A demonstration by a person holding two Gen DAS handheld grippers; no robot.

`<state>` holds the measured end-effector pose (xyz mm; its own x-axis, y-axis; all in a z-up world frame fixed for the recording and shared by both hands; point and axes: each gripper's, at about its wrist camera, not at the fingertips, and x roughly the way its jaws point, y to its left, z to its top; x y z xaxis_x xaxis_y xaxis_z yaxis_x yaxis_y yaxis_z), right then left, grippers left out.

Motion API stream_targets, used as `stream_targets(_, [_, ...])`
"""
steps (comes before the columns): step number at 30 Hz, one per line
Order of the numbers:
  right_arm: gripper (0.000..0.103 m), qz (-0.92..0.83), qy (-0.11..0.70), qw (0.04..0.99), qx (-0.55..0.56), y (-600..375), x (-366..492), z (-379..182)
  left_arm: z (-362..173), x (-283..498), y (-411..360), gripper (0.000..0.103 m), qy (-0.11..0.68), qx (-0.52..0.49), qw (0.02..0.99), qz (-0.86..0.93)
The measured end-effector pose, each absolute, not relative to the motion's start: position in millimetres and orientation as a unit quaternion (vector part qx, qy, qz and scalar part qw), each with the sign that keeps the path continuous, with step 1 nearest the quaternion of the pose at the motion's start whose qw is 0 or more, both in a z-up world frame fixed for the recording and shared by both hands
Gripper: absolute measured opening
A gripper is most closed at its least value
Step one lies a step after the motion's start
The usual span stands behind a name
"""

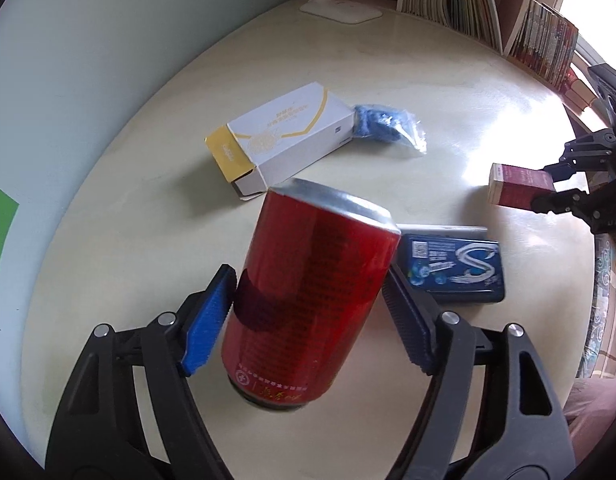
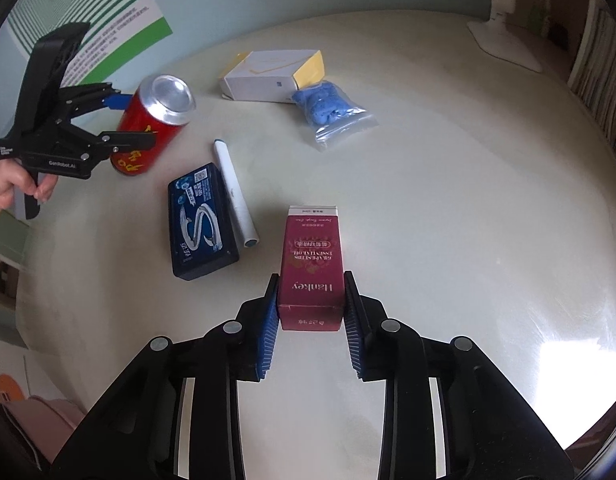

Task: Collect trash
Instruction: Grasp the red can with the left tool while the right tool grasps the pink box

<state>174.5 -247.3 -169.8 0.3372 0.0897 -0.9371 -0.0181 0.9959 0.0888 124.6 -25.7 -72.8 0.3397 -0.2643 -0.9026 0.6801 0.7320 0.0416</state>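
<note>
1. Tools: left tool (image 1: pixel 308 304) pinches the tilted red can (image 1: pixel 311 292); right tool (image 2: pixel 311 312) pinches the maroon carton (image 2: pixel 312 268).
2. Judged early: beside the can, the gum tin (image 2: pixel 202 222), pen (image 2: pixel 236 192), white box (image 2: pixel 272 76) and blue bag (image 2: pixel 327 110) lie uncollected on the desk (image 2: pixel 447 220).

Left gripper (image 1: pixel 308 304) and right gripper (image 2: pixel 311 320): matte black plastic frames w/ slotted linkage arms, round silver pivot screws, ribbed blue finger pads (image 2: pixel 268 336). White "GenRobot.AI" lettering on left unit's body; bare hand (image 2: pixel 12 188) on its handle.
</note>
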Motion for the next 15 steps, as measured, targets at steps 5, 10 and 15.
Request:
stream_targets(5, [0.031,0.015,0.559,0.828,0.046,-258,155,-156,-56,111,-39,0.070,0.475,0.222,0.799,-0.295])
stream_targets(10, [0.031,-0.001,0.540,0.840,0.058,-270,136,-141,-43,96,-59,0.070,0.461,0.228,0.805,-0.296])
stream_targets(15, [0.031,-0.021,0.519,0.852,0.068,-284,115,-123,-22,80,-75,0.070,0.444,0.241,0.807,-0.306])
